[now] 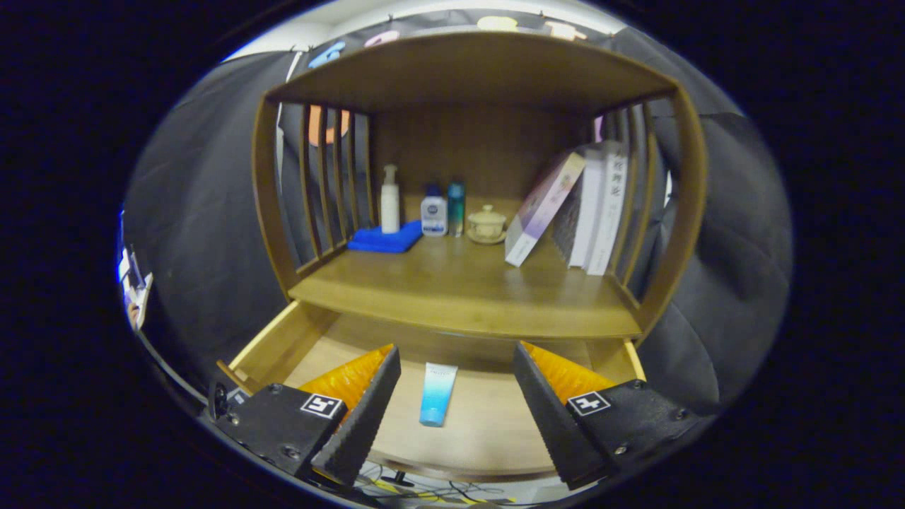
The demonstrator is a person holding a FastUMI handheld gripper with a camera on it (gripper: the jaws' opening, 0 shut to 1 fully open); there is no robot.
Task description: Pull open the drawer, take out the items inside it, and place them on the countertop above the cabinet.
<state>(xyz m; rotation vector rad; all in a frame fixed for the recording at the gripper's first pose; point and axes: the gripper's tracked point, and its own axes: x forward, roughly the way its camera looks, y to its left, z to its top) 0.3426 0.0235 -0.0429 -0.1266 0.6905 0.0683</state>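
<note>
The camera rides on the tongs [452, 396], close before the cabinet [481, 71], facing it squarely, looking slightly down into the open drawer [283, 343] beneath the worktop [452, 297], with the tongs spread wide.

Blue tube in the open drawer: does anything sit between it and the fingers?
Nothing visible does. The blue tube lies alone on the drawer floor, between the open fingers of the gripper.
</note>
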